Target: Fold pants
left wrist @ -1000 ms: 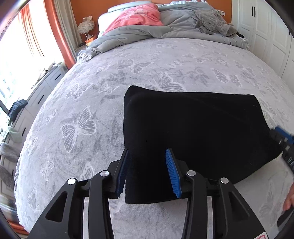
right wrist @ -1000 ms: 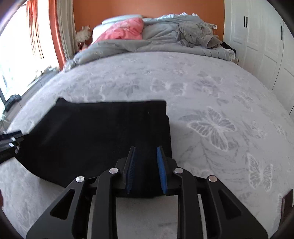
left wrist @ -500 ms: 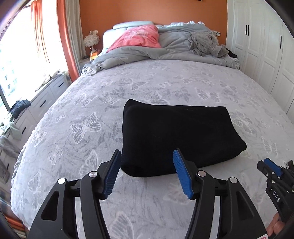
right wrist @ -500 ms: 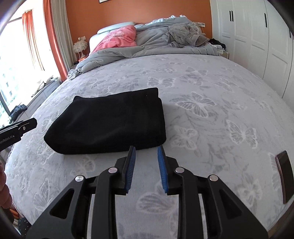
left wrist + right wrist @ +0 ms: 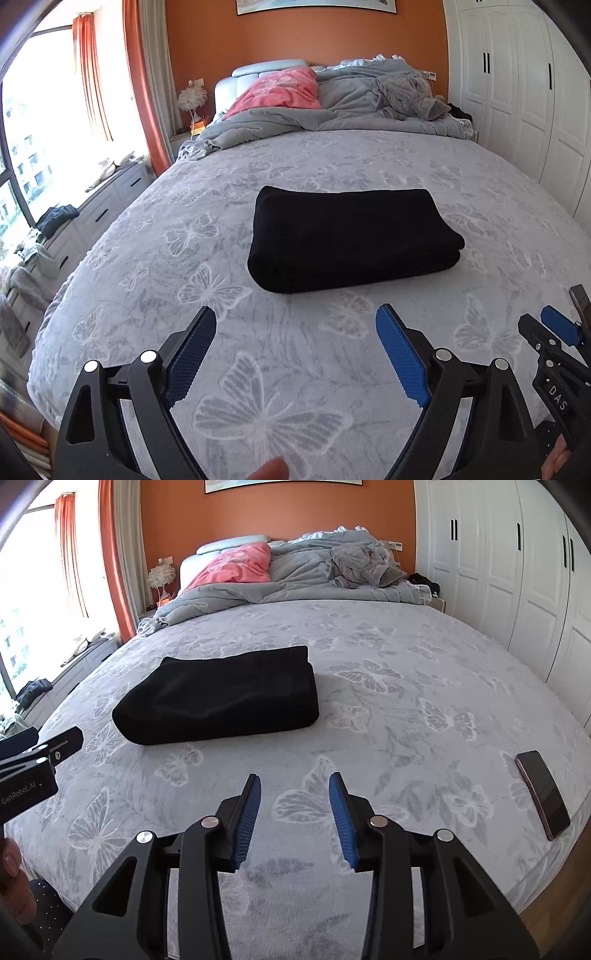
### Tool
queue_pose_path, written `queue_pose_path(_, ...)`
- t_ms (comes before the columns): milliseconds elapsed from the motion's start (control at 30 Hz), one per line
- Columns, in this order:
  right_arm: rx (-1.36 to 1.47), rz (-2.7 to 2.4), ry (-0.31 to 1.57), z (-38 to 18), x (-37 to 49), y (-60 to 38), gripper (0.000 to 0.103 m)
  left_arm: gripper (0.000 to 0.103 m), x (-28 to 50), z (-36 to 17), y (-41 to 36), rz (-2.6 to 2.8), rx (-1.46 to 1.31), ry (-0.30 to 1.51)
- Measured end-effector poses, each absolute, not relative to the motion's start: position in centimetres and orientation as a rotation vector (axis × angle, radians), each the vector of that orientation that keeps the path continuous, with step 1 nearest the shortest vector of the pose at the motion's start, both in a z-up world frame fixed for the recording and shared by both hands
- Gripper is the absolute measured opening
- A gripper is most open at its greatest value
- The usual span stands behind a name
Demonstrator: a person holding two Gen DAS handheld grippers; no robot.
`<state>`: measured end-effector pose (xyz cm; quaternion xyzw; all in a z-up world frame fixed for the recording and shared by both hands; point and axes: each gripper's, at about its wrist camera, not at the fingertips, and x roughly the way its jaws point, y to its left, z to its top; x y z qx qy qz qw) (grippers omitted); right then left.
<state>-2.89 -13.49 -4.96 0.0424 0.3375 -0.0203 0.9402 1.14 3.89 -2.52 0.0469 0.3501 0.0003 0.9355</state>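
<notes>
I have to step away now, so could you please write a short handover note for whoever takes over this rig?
Left gripper: open, nothing between its pads; jaws have just been opening.
Right gripper: open, empty; jaws have also just been opening.
Black pants: folded into a compact stack, lying mid-bed on the butterfly bedspread, clear of both grippers.
Phone: near the bed's right edge.
Done: the fold looks complete.
Left: probably nothing; at most, tidy the edges.

The framed picture (image 5: 314, 5) on the orange wall is cut off by the top edge in both views; its subject cannot be told. In the left wrist view the phone (image 5: 580, 301) is cropped by the right edge, and the right gripper (image 5: 554, 332) shows only partly. In the right wrist view the left gripper (image 5: 48, 749) is cut off at the left edge. Items on the windowsill (image 5: 37, 236) are too small to identify.
</notes>
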Motion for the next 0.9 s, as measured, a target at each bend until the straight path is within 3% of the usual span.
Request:
queue_pose_path(133,0.078,-0.030,0.694,-5.3,-3.9,-13.0,0.043,0.086,-0.1,-3.4,4.0,-0.014,0.082,0.732)
queue_pose_path(733,0.046,-0.006,0.693,-6.7,-4.9,-10.2,0.044,0.086,-1.7,-5.4,5.2,-0.003,0.064,0.759)
queue_pose_path(800,0.032,-0.007,0.675,-7.3,-4.6,-10.0,0.052,0.086,-1.5,-6.1,5.3,-0.006,0.069,0.746)
queue_pose_path(900,-0.009,-0.009,0.657,-9.0,-3.5,-9.7,0.053,0.086,-0.7,-7.6,5.3,-0.004,0.084,0.725)
